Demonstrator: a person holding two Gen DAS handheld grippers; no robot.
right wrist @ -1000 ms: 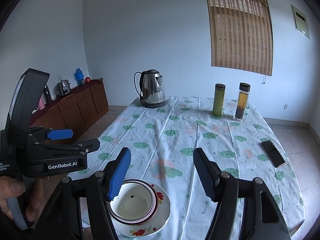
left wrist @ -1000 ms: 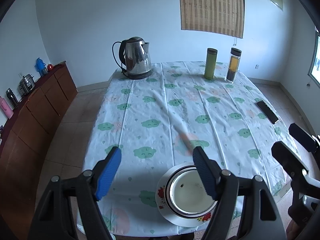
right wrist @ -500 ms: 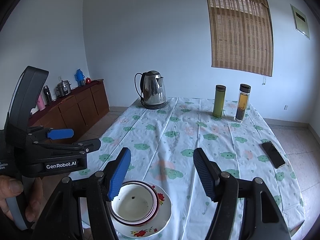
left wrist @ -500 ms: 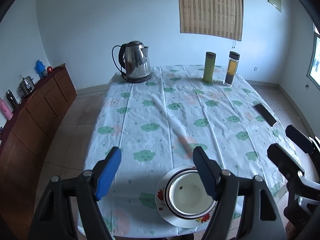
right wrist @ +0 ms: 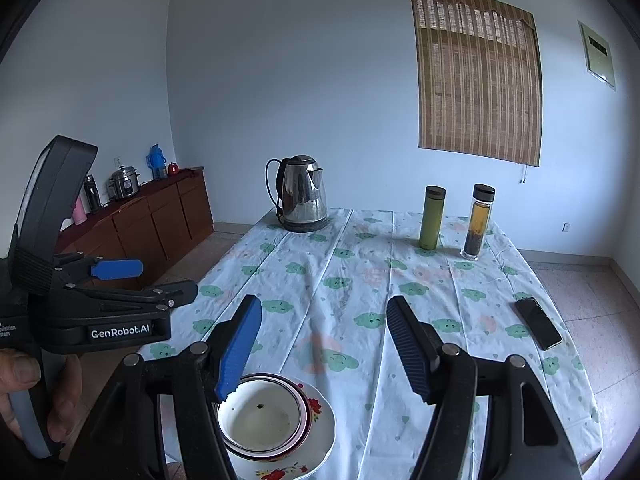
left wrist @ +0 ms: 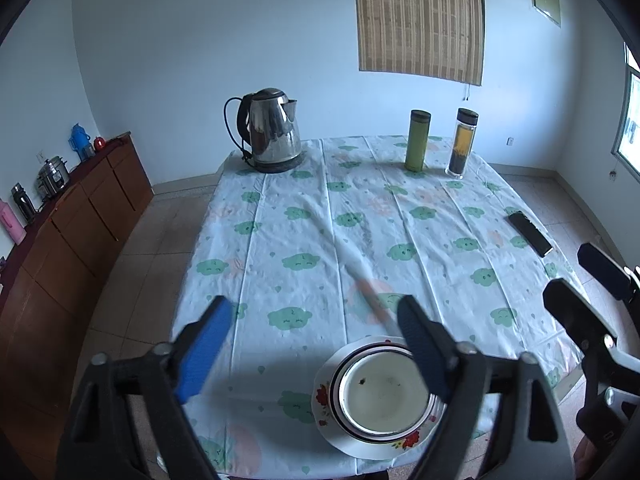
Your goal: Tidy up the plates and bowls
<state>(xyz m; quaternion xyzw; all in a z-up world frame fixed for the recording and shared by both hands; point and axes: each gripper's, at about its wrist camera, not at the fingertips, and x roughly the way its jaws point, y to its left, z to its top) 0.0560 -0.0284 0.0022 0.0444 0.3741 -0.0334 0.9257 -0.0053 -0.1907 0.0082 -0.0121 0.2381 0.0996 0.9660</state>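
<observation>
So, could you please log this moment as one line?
left gripper: open, jaws just widened, empty | right gripper: open, empty | bowl: on plate

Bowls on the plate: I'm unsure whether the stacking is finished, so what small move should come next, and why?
Probably draw both grippers back. The bowls sit nested on the plate, and the left gripper, jaws just opened wider, and right gripper hold nothing.

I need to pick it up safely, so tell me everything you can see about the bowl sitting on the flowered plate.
The bowl is round, white inside, glossy like ceramic or enamel, with dark bands around its rim. It sits upright, nested in a white plate with red flowers, near the table's close edge. It looks empty apart from a small dark speck and faint smudges. A second rim may lie just under it; I cannot tell. No gripper touches it.
</observation>
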